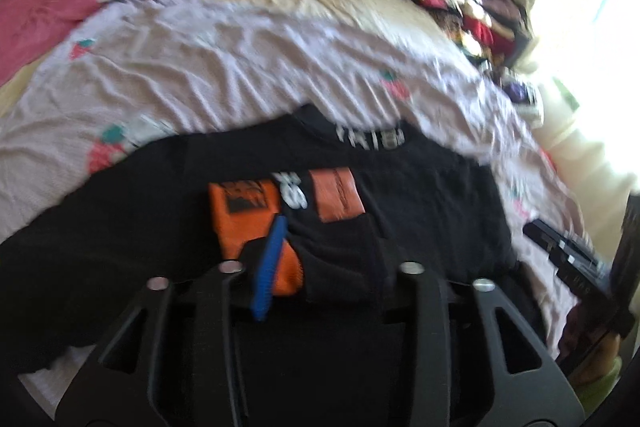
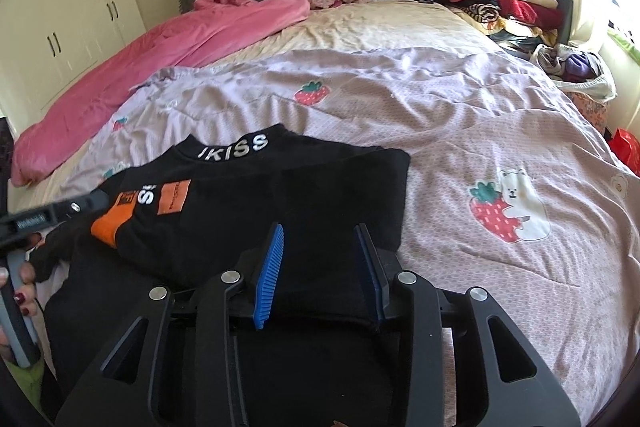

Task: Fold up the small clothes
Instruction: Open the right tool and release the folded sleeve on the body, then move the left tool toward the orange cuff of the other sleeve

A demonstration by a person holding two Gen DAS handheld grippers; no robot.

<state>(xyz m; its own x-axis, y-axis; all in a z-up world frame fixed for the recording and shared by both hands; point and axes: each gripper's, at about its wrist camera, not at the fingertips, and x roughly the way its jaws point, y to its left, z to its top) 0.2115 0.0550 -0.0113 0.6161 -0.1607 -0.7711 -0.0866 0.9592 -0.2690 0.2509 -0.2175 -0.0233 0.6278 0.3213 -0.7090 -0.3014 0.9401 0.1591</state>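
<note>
A black top (image 2: 256,211) lies partly folded on the strawberry quilt (image 2: 460,131); final folds remain. Above its hem, both the right gripper (image 2: 320,267) and left gripper (image 1: 320,251) are released.

Both grippers are angled downward. The right gripper (image 2: 320,267) is held with jaws parted; the left gripper (image 1: 320,259) is likewise parted, gripped by a hand (image 2: 22,283).

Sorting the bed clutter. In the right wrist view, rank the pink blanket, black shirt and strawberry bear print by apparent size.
1-2. Pink blanket and black shirt: look alike; the shirt lies nearer the camera, so unsure.
3. Strawberry bear print.
</note>
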